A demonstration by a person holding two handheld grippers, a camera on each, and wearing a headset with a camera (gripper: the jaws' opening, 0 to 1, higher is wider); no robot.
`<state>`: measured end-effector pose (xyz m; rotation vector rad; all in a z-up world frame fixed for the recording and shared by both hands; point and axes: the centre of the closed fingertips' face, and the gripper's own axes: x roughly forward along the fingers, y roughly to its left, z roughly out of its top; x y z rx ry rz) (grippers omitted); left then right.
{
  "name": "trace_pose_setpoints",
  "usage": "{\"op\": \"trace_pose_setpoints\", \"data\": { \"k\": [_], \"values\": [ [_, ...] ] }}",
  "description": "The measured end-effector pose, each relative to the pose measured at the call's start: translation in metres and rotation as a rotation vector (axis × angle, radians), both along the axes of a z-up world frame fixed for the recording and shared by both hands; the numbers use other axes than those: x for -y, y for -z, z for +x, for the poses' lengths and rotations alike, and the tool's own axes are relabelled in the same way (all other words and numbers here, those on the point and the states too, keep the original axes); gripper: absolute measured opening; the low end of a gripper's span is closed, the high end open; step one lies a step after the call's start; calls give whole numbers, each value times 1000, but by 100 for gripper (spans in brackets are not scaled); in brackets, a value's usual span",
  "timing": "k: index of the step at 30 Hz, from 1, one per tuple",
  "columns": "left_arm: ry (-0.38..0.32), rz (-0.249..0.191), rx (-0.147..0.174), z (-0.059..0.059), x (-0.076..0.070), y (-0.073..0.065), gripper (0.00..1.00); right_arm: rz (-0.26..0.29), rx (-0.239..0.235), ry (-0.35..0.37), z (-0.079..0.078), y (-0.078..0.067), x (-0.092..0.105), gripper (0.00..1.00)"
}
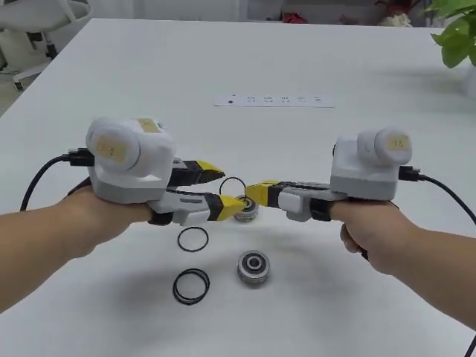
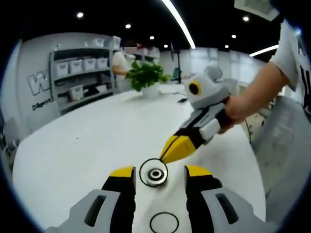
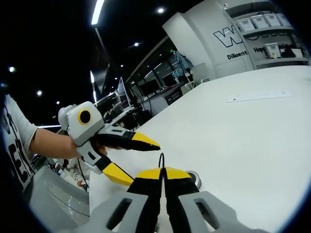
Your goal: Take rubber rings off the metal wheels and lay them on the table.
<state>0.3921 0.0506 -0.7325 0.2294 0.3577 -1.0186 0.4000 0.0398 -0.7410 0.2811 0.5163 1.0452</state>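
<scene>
At the left of the head view the left gripper (image 1: 220, 187) holds its jaws spread wide. A metal wheel (image 1: 247, 210) sits between their yellow tips, close against the lower one. The left gripper view adds that there is a gap on each side of the wheel, a silvery disc with a dark hub. Whether it rests on the white table (image 1: 312, 67) or just above it I cannot tell. Nearer the person lie a single loose ring (image 1: 193, 239), two overlapping rings (image 1: 191, 286) and a second wheel (image 1: 253, 266). To the right, the right gripper (image 1: 259, 193) meets the first wheel tip-on. Its own view shows more than the head view does — its jaws are pressed together on a thin black rubber ring (image 3: 161, 159), which loops up from between them just beside the wheel.
</scene>
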Motion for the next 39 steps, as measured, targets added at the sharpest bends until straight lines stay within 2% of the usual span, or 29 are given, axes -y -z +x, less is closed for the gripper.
{"op": "trace_pose_setpoints", "data": {
  "k": [5, 13, 19, 29, 37, 39],
  "values": [
    [-9, -6, 2, -6, -15, -4, 46, 4, -2, -19, -5, -3, -6, 0],
    [-49, -13, -8, -17, -42, -1, 55, -2, -30, -65, -16, 4, -21, 0],
    [-52, -12, -16, -28, -53, 1, 59, -5, -62, -110, -29, 11, -36, 0],
    [-84, -10, -29, -37, -71, 7, 61, -24, -111, -157, -40, 27, -55, 0],
    [-111, -7, -39, -42, -83, 12, 61, -78, -143, -150, -39, 45, -58, 0],
    [-115, -6, -41, -43, -85, 13, 61, -95, -138, -148, -39, 47, -56, 0]
  ]
}}
